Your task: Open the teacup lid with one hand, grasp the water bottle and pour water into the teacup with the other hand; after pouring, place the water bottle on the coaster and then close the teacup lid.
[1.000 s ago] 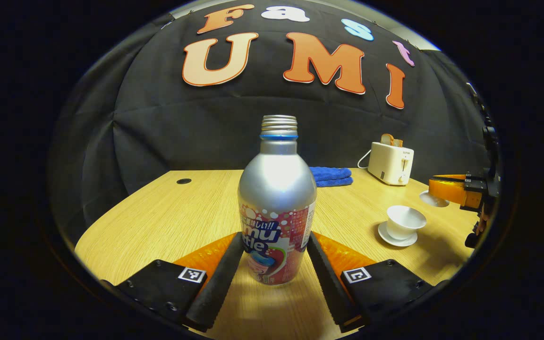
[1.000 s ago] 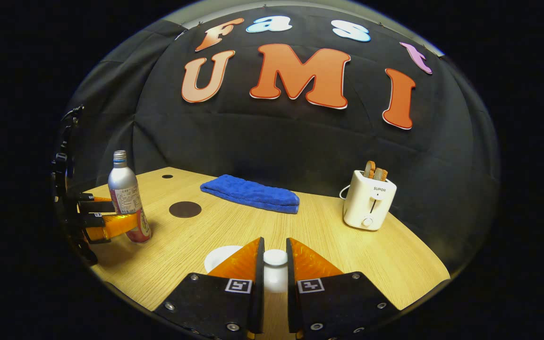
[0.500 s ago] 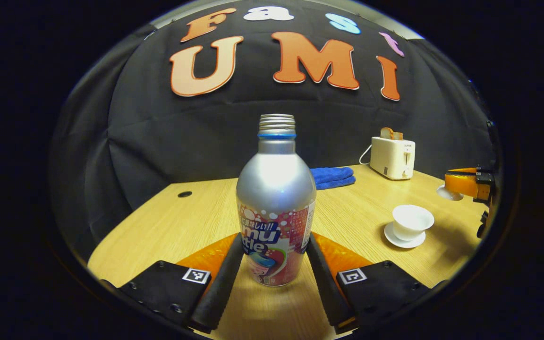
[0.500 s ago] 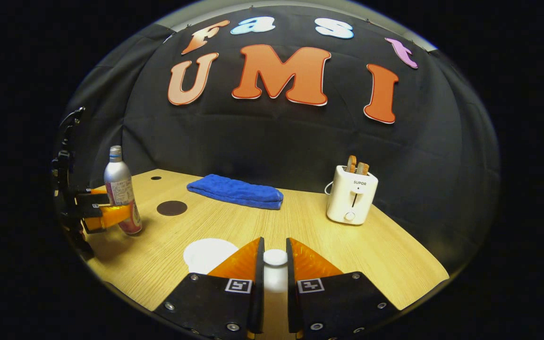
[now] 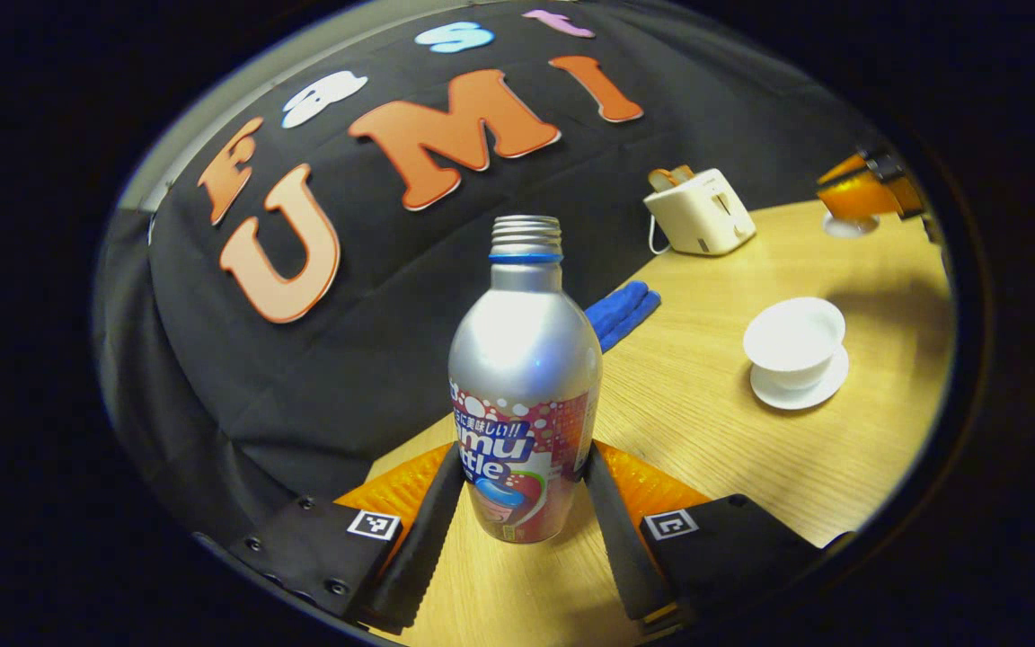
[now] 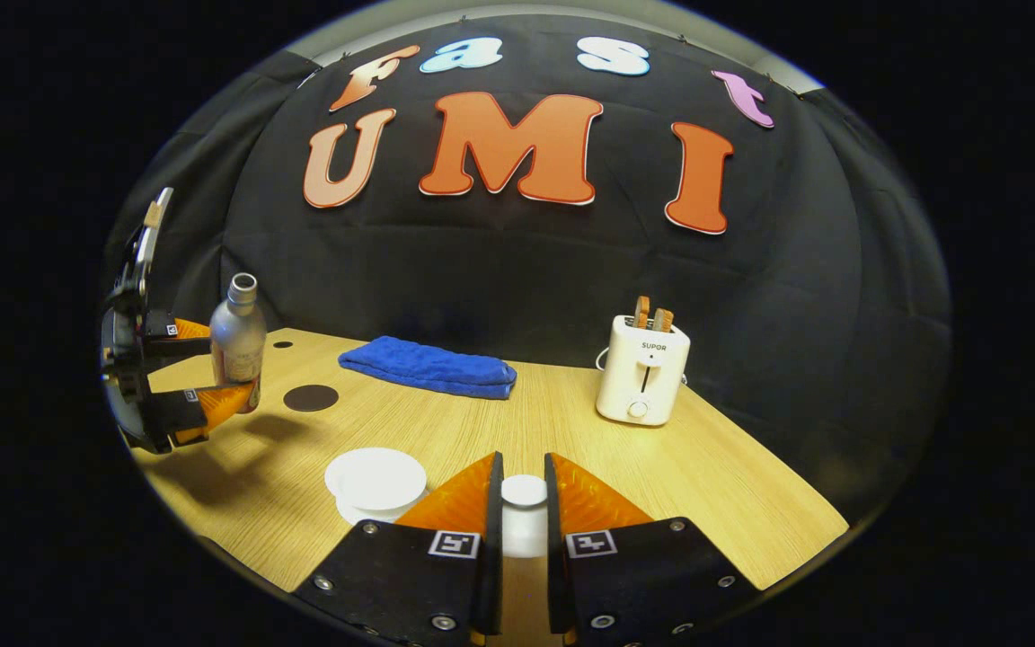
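Note:
A silver water bottle (image 5: 525, 377) with a printed label and no cap stands between both fingers of my left gripper (image 5: 522, 494), which is shut on its lower body. In the right gripper view the bottle (image 6: 236, 341) hangs above the table, tilted, held by that gripper (image 6: 181, 377). A white teacup (image 5: 793, 334) on its saucer (image 5: 805, 388) sits uncovered on the wooden table (image 5: 715, 422). My right gripper (image 6: 523, 503) is shut on the knob of the white teacup lid (image 6: 524, 517), with the open teacup (image 6: 376, 481) below to its left. A dark round coaster (image 6: 311, 397) lies near the bottle.
A folded blue towel (image 6: 428, 367) lies at the back of the table (image 6: 661, 476). A white toaster (image 6: 641, 377) with toast stands at the back right. A small dark hole (image 6: 282, 344) sits near the table's far left corner.
My left gripper has lifted the bottle off the table and tilted toward the teacup. My right gripper has drifted right with the lid, leaving the cup more exposed.

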`<state>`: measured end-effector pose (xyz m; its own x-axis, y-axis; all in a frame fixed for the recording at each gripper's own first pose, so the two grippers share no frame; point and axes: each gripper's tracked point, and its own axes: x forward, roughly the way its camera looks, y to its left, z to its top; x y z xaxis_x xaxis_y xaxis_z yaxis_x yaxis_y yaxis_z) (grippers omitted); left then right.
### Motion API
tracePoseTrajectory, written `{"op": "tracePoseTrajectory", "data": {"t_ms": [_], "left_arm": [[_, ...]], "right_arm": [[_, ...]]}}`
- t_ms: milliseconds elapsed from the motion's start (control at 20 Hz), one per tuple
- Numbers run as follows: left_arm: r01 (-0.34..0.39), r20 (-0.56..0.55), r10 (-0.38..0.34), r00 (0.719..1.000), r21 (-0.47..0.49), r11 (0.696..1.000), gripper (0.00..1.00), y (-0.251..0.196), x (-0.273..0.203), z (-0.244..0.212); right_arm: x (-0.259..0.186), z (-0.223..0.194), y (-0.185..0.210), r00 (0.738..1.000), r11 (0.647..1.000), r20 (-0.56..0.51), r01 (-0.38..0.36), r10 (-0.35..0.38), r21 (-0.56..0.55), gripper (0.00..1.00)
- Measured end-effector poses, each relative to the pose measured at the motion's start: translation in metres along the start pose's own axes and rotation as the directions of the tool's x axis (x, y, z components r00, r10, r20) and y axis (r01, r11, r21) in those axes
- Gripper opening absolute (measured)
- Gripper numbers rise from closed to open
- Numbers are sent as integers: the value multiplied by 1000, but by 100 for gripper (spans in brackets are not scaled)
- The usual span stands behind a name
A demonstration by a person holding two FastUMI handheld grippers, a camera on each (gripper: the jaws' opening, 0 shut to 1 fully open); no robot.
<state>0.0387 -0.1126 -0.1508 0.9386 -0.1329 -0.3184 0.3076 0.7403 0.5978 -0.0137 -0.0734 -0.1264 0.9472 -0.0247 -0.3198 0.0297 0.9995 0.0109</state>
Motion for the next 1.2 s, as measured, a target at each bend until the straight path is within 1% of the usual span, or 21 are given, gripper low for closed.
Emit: {"op": "tracePoseTrajectory", "data": {"t_ms": [50,100,150,200,250,450,600,650,700,750,800,850,900,950,1000,1050,1100,1150,1200], "left_arm": [[6,-3,-6,1000,47,999,80,-2,5,2],[14,-8,-13,1000,83,996,83,-5,10,1],[22,-20,-20,1000,114,993,84,-7,11,-1],[28,-29,-24,999,145,989,87,-9,11,-3],[31,-36,-25,999,182,983,84,-10,14,-5],[40,-40,-28,999,330,943,84,-13,18,-1],[43,-25,-35,999,449,893,83,-13,12,2],[48,-25,-41,999,474,879,83,-14,12,3],[52,-25,-46,999,495,867,87,-14,10,5],[53,-21,-49,999,518,854,83,-14,9,8],[52,-17,-51,999,546,836,83,-13,9,8],[47,-10,-51,999,576,816,83,-12,8,10],[44,-5,-51,999,604,796,80,-13,6,12],[45,-4,-55,998,629,776,80,-14,4,13],[45,-1,-58,998,653,756,87,-14,4,15],[44,0,-60,998,675,736,83,-14,3,16],[44,-1,-61,998,698,715,87,-13,1,17],[43,0,-61,998,720,693,83,-13,0,18],[41,0,-62,998,742,669,87,-14,0,19]], "right_arm": [[-1,1,-2,1000,1000,1,1,-1,-2,20],[-1,3,-5,1000,1000,3,4,-4,-8,20],[-2,3,-8,1000,1000,7,9,-9,-12,20],[-4,5,-11,1000,1000,12,12,-11,-15,24],[-5,6,-14,1000,1000,15,13,-13,-17,20],[-7,3,-24,1000,1000,13,27,-27,-15,21],[-10,0,-30,999,999,15,32,-32,-3,20],[-11,-4,-33,999,999,10,37,-37,-1,20],[-12,-6,-36,999,999,7,42,-42,1,20],[-13,-7,-39,999,999,5,45,-45,4,21],[-15,-7,-42,999,999,5,50,-50,8,21],[-16,-8,-44,999,999,6,52,-52,10,20],[-17,-8,-47,998,998,8,57,-57,10,21],[-19,-8,-49,998,998,9,61,-61,10,21],[-20,-8,-51,998,998,9,62,-62,8,20],[-21,-9,-53,998,998,10,64,-64,7,20],[-23,-9,-53,998,998,11,64,-64,7,20],[-23,-9,-54,998,998,13,64,-64,7,20],[-24,-9,-54,998,998,13,63,-63,7,20]]}}
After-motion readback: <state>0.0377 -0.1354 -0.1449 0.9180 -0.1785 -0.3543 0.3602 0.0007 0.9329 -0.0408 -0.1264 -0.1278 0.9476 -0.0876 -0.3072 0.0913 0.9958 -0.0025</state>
